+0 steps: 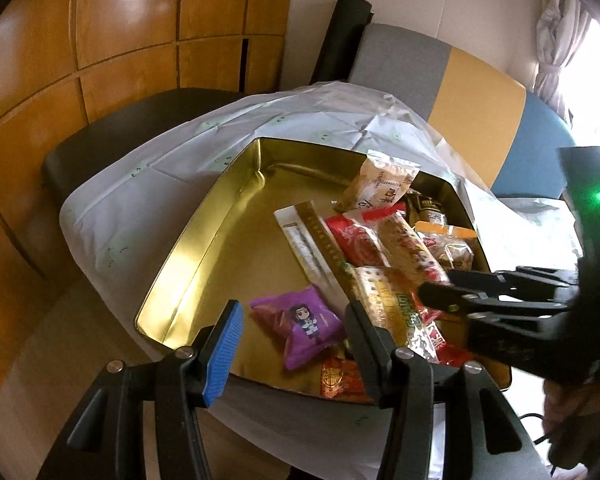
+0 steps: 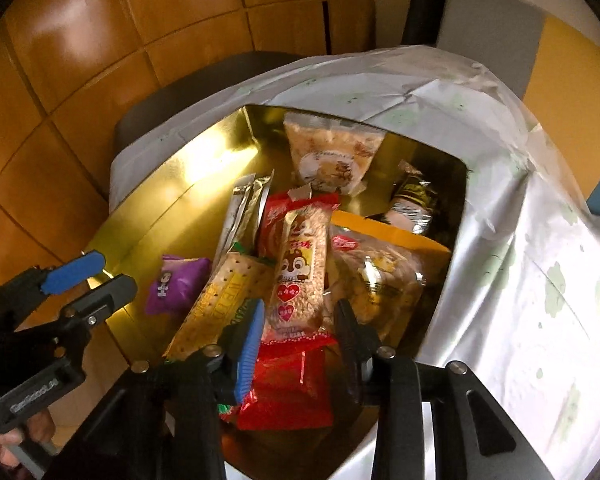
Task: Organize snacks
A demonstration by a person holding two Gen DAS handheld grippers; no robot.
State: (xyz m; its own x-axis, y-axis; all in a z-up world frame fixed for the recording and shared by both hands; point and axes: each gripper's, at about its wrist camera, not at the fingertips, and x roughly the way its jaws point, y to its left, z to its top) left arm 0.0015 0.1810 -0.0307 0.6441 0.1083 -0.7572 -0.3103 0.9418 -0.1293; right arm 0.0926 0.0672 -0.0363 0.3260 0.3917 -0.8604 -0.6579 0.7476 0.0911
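Left wrist view, tin: we see a gold tin sitting on a worktop covered by a pale cloth; its left half is bare metal, and the snacks are heaped toward its right side.
Left wrist view, snacks: a purple packet lies alone near the front rim; behind it a long white-and-gold sachet, a red packet and a cracker pack overlap; a beige packet leans against the far wall.
Left wrist view, left gripper: we find its jaws spread fairly wide over the front rim, with the purple packet showing between them in the picture but no pad pressing on it; it holds nothing.
Left wrist view, right gripper: it reaches in from the right above the heap; from here we cannot tell what its tips meet.
Right wrist view, right gripper: its jaws stand narrowly apart astride the near end of a long rice-puff bar printed with a squirrel and red hearts; we cannot tell whether the pads press on it.
Right wrist view, neighbours: the bar lies on top of the heap, the cracker pack just to its left, a red wrapper under its near end, and a clear bag with an orange header to its right.
Right wrist view, left gripper: at the tin's left rim, apart, empty.
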